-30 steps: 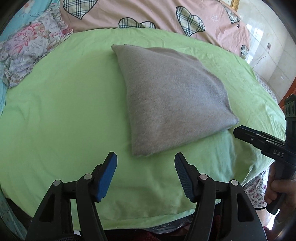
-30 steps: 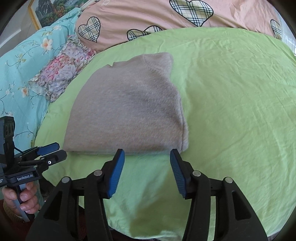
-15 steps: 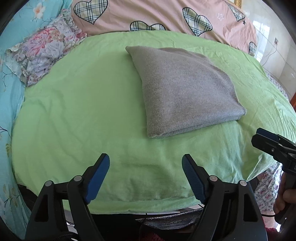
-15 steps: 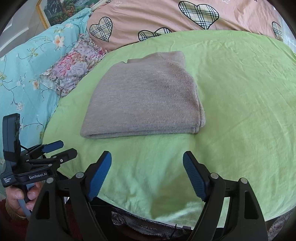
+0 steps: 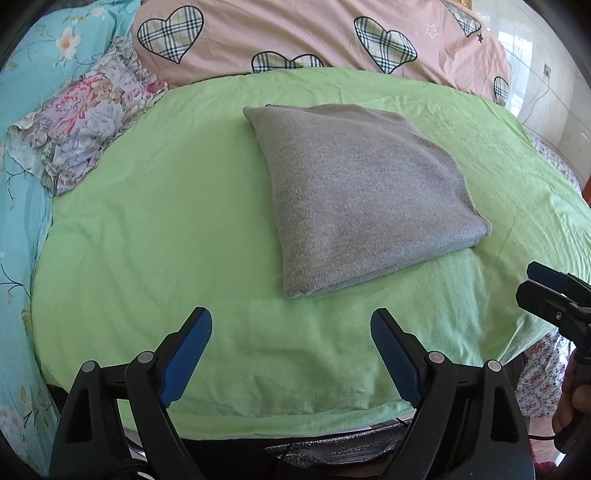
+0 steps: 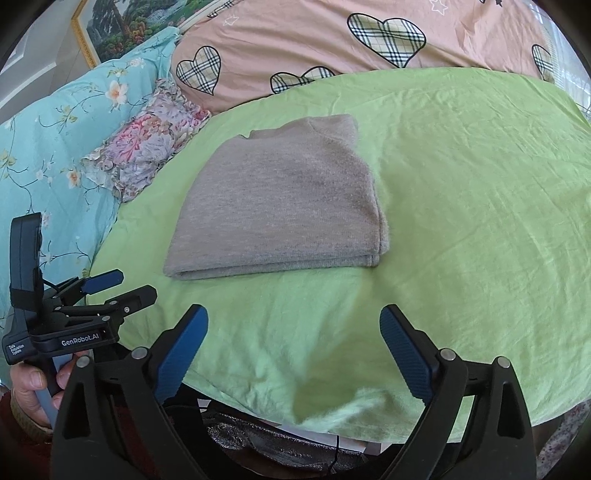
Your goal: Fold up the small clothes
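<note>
A grey knit garment (image 5: 362, 192) lies folded into a flat rectangle on the green sheet (image 5: 166, 229); it also shows in the right wrist view (image 6: 280, 206). My left gripper (image 5: 291, 325) is open and empty, held back near the sheet's front edge, apart from the garment; it also shows in the right wrist view (image 6: 118, 286). My right gripper (image 6: 293, 325) is open and empty, also back from the garment's near edge; it shows at the right of the left wrist view (image 5: 535, 280).
A flowered pillow (image 5: 85, 122) lies at the left on a light blue flowered cover (image 6: 55, 129). A pink quilt with plaid hearts (image 5: 295, 33) runs along the back. The green sheet's front edge (image 5: 295, 421) hangs over dark fabric below.
Both grippers have pulled back from the garment toward the front edge of the bed and opened wider. The garment lies unmoved.
</note>
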`<action>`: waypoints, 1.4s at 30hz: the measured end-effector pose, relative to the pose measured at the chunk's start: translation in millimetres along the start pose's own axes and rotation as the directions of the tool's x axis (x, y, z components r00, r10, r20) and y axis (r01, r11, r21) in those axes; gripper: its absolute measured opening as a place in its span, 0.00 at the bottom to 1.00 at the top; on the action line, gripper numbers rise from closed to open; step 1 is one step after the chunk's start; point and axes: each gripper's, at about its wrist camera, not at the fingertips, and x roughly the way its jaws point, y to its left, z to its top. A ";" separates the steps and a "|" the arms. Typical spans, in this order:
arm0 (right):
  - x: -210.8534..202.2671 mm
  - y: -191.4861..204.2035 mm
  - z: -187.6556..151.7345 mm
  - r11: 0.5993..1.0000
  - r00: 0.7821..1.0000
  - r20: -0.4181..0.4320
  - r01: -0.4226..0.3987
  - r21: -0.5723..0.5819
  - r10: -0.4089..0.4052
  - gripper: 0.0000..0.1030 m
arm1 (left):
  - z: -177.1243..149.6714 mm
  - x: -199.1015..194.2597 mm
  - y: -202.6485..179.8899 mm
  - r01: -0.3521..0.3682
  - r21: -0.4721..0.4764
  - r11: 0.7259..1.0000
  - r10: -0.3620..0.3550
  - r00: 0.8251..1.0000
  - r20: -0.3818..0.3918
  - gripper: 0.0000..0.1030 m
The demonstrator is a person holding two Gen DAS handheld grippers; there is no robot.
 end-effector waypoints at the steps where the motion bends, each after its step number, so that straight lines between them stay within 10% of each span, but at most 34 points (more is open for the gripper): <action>1: 2.2 -1.1 0.2 1.000 1.000 -0.007 0.006 0.005 -0.006 0.92 | 0.1 1.5 1.9 0.017 -0.002 1.000 -0.017 1.000 0.001 0.87; 42: 47.9 2.4 79.7 0.998 0.998 -0.058 -0.039 -0.057 0.036 0.96 | 59.4 25.9 -13.7 -0.091 0.016 0.996 0.092 0.995 -0.033 0.94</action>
